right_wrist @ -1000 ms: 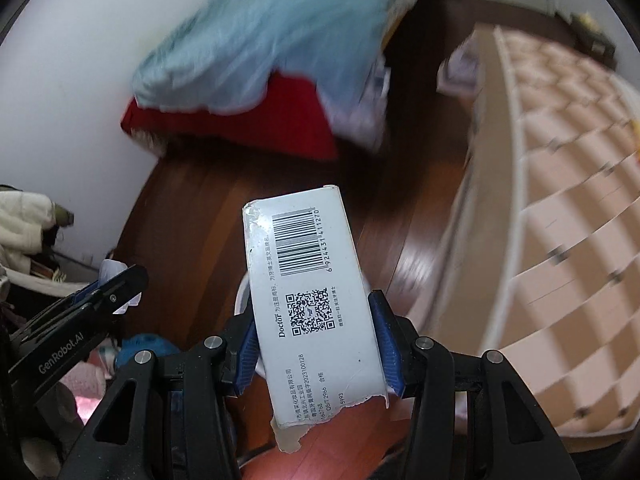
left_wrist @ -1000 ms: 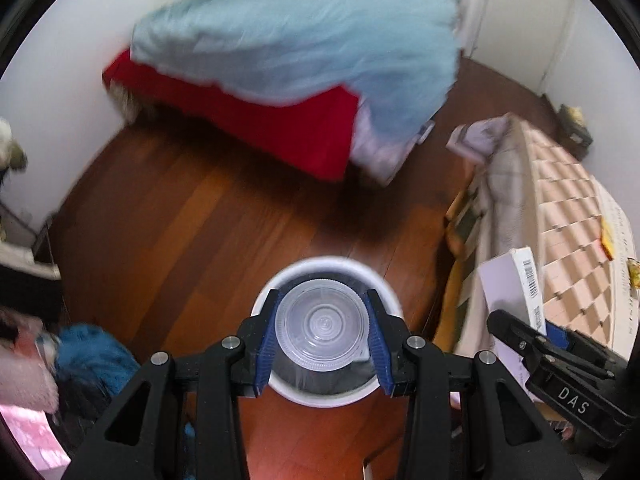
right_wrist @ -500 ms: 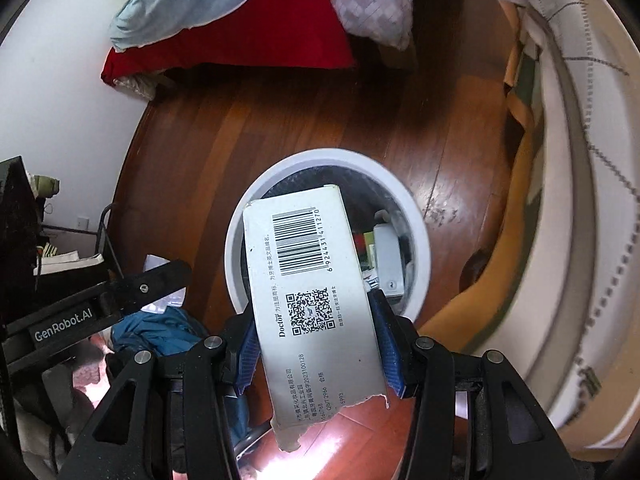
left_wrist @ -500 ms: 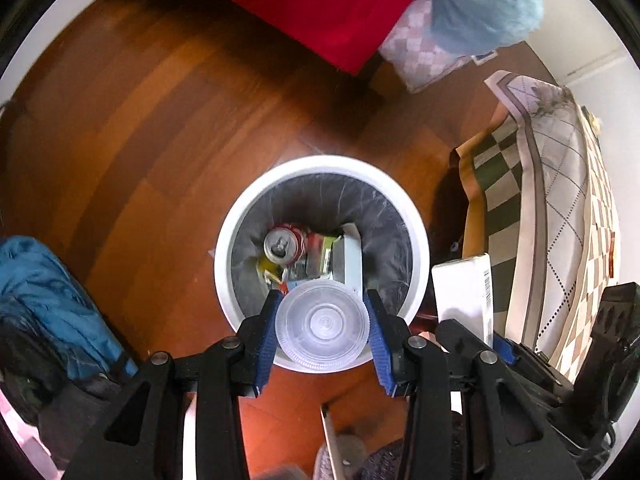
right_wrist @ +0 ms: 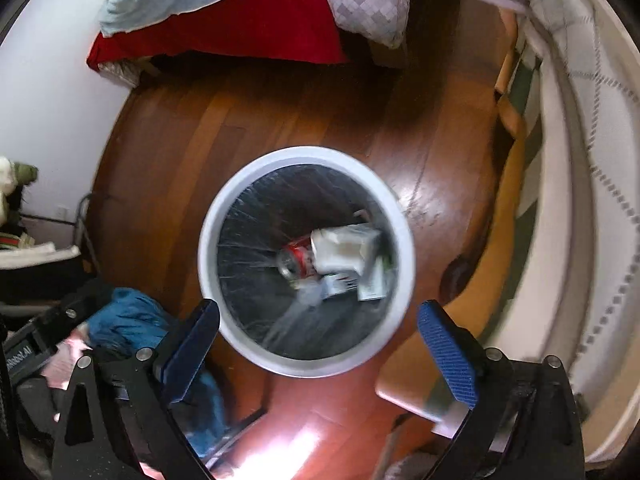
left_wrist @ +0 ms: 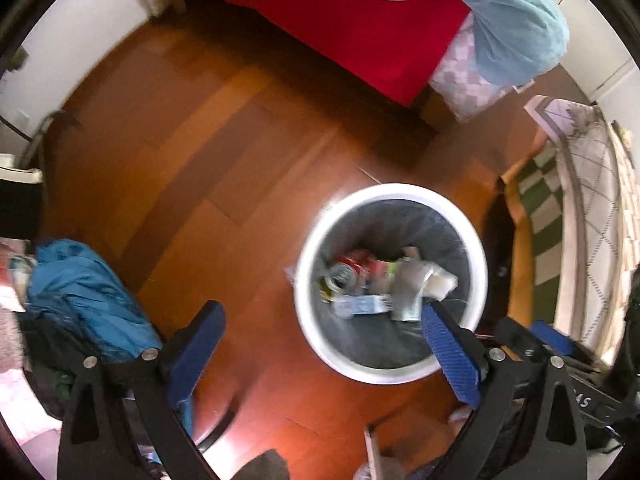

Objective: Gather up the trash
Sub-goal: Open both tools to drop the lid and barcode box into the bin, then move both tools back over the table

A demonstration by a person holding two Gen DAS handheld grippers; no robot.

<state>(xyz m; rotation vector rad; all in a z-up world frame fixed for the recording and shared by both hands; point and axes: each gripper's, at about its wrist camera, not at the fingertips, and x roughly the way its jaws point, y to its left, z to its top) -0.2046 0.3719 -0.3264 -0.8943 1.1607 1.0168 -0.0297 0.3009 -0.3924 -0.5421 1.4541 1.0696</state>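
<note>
Wooden floor (left_wrist: 208, 168) fills both views, with a red-covered bed (left_wrist: 360, 28) at the far wall and a white trash bin (right_wrist: 306, 258) standing below both tools. Left tool (left_wrist: 322, 344) and right tool (right_wrist: 318, 344) each hang wide and empty above the bin, where a red can (right_wrist: 298, 258), a white carton (right_wrist: 344, 250) and other blurred scraps lie on the dark liner. Such trash looks light and crushable, the can likely slick, so any further piece is best pinched across its flat or narrow sides.

White-rimmed bin (right_wrist: 208, 240) with grey liner, red can (right_wrist: 298, 254), reddish-brown wooden floor (left_wrist: 192, 168).
</note>
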